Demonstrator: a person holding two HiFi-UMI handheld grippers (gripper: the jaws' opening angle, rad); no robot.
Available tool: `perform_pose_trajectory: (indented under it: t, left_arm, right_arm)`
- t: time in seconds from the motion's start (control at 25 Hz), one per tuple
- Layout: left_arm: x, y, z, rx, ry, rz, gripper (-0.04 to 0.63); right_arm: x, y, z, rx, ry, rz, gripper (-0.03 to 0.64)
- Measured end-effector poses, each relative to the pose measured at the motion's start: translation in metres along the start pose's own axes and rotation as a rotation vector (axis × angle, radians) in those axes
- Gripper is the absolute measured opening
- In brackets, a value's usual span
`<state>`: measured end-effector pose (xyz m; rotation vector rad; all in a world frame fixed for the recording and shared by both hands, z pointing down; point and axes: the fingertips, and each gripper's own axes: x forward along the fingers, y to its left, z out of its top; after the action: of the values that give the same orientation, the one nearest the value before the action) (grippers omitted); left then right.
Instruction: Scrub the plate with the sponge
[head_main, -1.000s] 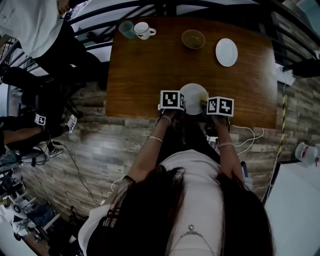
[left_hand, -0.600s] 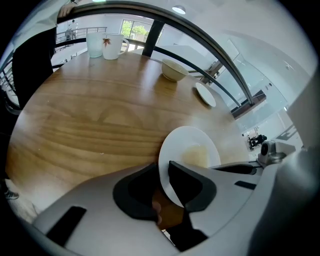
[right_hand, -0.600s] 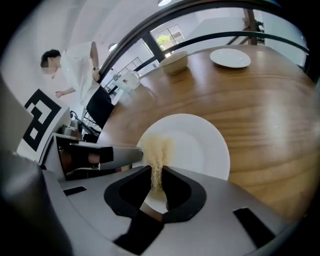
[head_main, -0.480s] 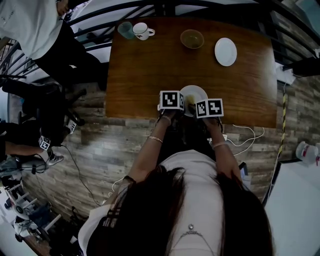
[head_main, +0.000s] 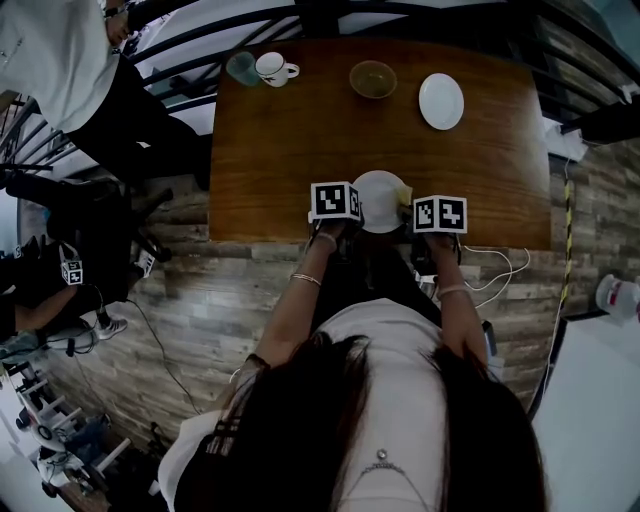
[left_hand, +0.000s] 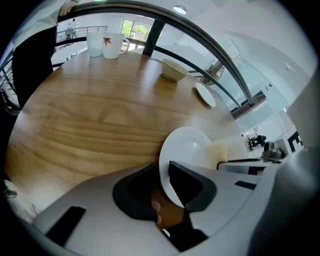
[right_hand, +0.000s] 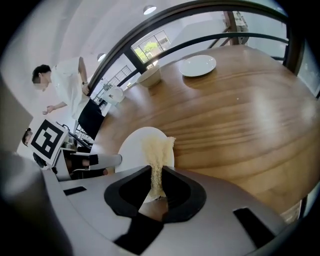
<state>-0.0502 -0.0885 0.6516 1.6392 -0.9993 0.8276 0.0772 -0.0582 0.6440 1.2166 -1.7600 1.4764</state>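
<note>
Right claw (right_hand: 156, 182) shifted right, sponge (right_hand: 156, 147) partly hidden

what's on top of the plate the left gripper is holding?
The sponge, pinched in the right gripper's jaws, rests against the plate's face near its rim. The rest of the face looks bare white. The patch beneath the sponge is covered.

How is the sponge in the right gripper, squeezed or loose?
Squeezed: the right gripper pinches the sponge thin; it flares wider beyond the jaws.
</note>
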Motion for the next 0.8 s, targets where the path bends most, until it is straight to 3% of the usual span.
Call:
perform_pose_trajectory:
  t: [0.8]
  left_arm:
    - [0.001,0.001,0.0,-0.017,-0.015,0.008,0.087]
  right_arm:
    - [-0.01,-0.015,-0.003,0.029,-0.022,-0.018,0.083]
